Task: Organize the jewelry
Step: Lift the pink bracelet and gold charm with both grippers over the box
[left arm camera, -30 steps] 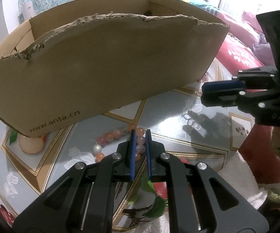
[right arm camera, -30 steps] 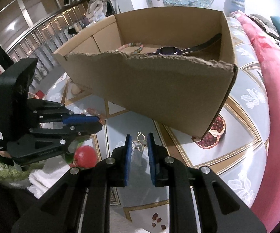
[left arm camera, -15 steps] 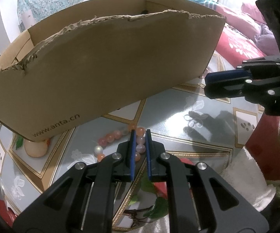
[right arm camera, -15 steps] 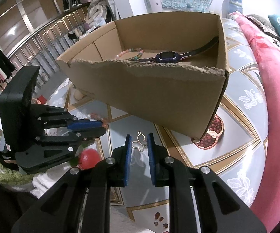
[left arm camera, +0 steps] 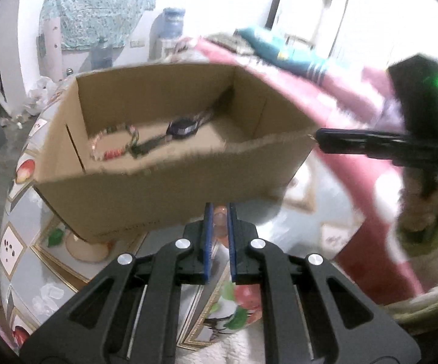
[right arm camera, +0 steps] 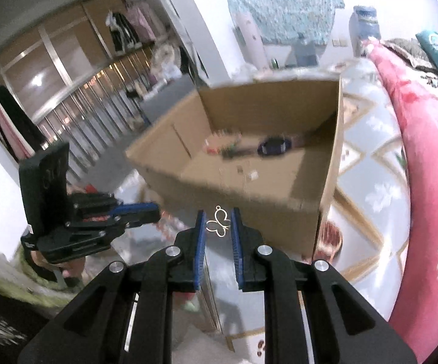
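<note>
A torn cardboard box stands on the patterned table; inside lie a dark watch and a bead bracelet. My left gripper is shut on a pink bead bracelet, held up in front of the box's near wall. My right gripper is shut on a gold butterfly earring, lifted before the box, whose floor shows the watch. The left gripper appears at the left of the right wrist view, the right gripper at the right of the left wrist view.
The table has a grey and gold fruit-pattern cloth. A red blanket lies to the right of the box. White fluffy cloth lies at the table's near edge. A railing stands at the far left.
Both grippers have risen well above the table, each carrying its piece. The box's inside now shows from above in both views. The bead bracelet has left the tabletop.
</note>
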Demonstrator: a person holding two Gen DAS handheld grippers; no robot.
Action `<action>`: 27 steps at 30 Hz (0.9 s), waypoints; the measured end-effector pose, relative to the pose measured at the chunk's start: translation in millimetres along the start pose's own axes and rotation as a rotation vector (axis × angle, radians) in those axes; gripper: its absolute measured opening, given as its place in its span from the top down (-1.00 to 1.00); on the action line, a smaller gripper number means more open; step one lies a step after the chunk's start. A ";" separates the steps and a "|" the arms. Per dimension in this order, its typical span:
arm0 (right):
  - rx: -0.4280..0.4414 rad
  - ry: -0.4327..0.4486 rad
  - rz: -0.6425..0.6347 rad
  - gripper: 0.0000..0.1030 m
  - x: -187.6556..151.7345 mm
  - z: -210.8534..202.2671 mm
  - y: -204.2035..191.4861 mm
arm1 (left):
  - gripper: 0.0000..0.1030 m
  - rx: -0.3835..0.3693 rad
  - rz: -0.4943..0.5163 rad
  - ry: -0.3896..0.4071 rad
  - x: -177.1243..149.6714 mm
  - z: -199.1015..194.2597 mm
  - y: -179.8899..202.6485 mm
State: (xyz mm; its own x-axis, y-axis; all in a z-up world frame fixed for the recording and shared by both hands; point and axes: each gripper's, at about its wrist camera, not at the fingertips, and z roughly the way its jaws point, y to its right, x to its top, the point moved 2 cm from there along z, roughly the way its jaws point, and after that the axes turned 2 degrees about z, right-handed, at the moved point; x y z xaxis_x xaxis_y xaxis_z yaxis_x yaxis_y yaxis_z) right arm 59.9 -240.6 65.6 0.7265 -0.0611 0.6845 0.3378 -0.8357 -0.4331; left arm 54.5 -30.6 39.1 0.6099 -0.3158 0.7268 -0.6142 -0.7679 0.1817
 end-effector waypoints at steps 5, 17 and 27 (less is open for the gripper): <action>0.009 0.061 0.021 0.68 28.9 -10.7 9.8 | 0.84 -0.102 -0.040 0.083 26.9 -37.8 -7.0; 0.018 0.004 0.021 0.68 70.2 24.9 26.3 | 0.84 0.007 -0.005 0.039 92.3 -23.6 -46.3; 0.034 -0.046 0.027 0.68 78.8 52.0 40.0 | 0.82 0.209 0.034 -0.292 91.3 67.2 -98.3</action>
State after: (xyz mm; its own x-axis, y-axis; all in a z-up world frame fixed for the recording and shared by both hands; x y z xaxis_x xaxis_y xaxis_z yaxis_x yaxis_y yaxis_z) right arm 161.8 -250.5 71.7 0.7622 -0.0574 0.6448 0.3370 -0.8152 -0.4710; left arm 204.2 -21.5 43.1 0.7270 -0.4657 0.5046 -0.5390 -0.8423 -0.0008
